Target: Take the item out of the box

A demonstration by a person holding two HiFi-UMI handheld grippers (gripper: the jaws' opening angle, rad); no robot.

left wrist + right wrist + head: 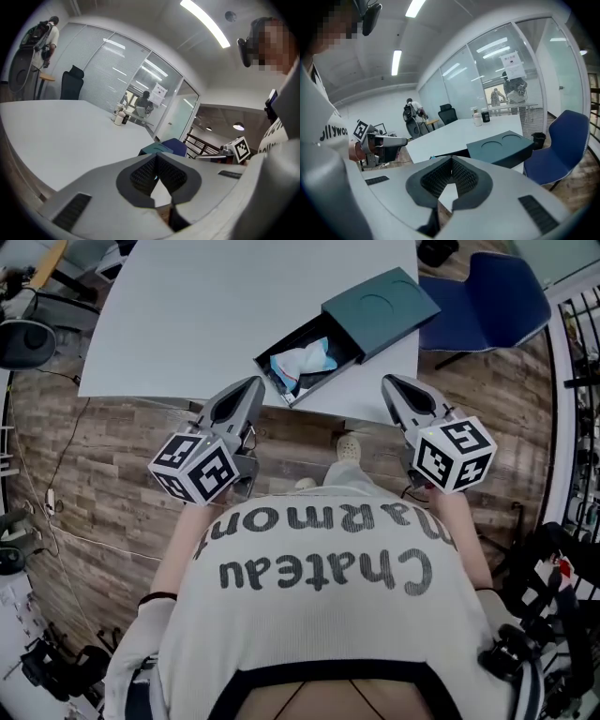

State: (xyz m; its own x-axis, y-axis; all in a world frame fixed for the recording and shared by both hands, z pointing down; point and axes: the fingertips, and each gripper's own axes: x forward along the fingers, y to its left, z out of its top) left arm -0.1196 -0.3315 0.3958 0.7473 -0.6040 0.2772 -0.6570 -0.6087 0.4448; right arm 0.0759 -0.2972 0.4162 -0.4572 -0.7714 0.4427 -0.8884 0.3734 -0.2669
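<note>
**Both tongs shut and empty, poised short of the open box**

The left tongs (253,385) (156,161) are showing their ribbed pads pressed together at the tips with nothing between them. The right tongs (451,166) (390,382) are closed in the same way and are likewise carrying nothing. Neither pair is touching anything. Both are hovering over the wooden floor (122,474) just off the near edge of the table (216,306), one on each side of the box (380,310).

The pose looks like a readiness stance. The tips are pointing forward and slightly downward toward the table edge, the marker cubes (195,468) (455,454) are sitting at the rear, and the person's forearms (183,540) (464,531) are reaching out from the body at roughly matching height.

The box is lying near the table's corner, its dark teal sleeve angled away and its inner tray (272,371) slid out toward the person. That is probably why the tongs are flanking it: one pair could be steadying the sleeve while the other lifts.

The item (305,360), a crumpled blue and white thing, is lying inside the exposed tray, not yet lifted. From the right gripper view the sleeve (501,147) is sitting just beyond the tips. A blue chair (487,296) is standing behind the table's far corner.

The jaws will need opening before any grasp.
</note>
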